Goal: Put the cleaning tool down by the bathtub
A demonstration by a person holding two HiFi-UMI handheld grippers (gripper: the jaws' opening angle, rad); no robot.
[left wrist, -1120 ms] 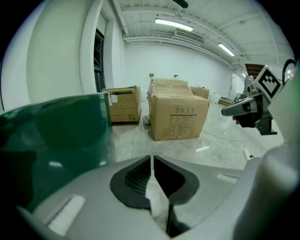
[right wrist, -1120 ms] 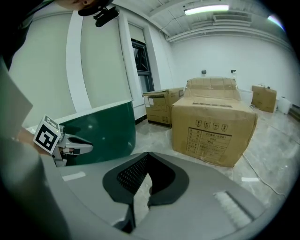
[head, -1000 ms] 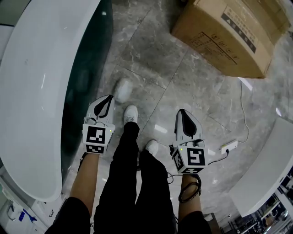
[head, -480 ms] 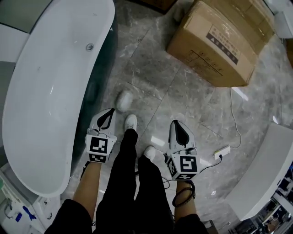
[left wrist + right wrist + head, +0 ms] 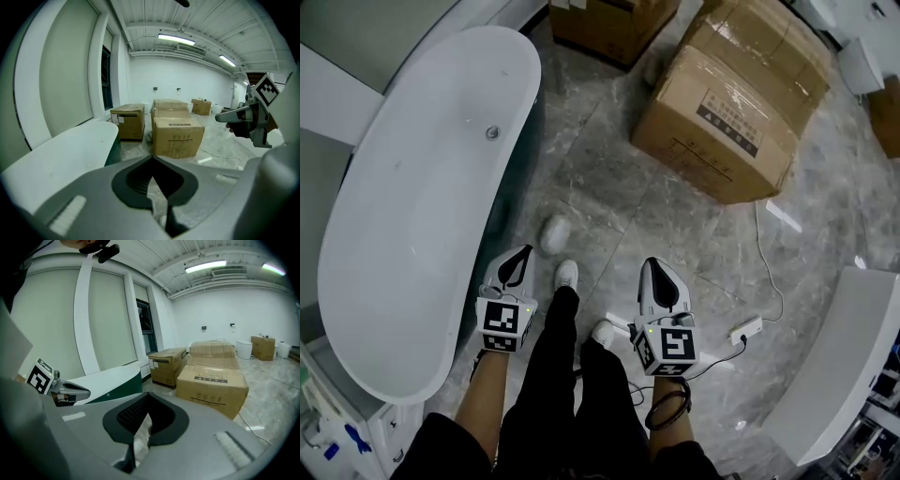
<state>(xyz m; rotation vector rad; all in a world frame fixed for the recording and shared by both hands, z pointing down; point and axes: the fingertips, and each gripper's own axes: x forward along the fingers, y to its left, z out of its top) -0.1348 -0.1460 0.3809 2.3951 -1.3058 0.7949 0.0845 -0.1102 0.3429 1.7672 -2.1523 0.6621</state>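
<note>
While the head camera has drawn back over the last second and taken in more of the room, nothing on the floor has shifted, and I read that as the put-down being finished. At the left lies the long white oval bathtub (image 5: 412,216) with its dark green outer wall. By its near end I hold the left gripper (image 5: 521,253), jaws clenched tip to tip with nothing between them; its own view shows only floor through the gap. Just right of it and a little farther off, the small pale grey rounded cleaning tool (image 5: 554,234) rests on the grey marble floor (image 5: 619,197). It lies near the tub wall and apart from both grippers, where it lay a second ago. Right of the white shoes (image 5: 567,275), the right gripper (image 5: 652,266) is likewise clenched on nothing. Far right stands a big brown cardboard box (image 5: 741,70) with a printed label (image 5: 727,122); its black print is too small for me to read. The cubes carry only square black-and-white markers, no brand. A white power strip (image 5: 744,330) lies near right.
</note>
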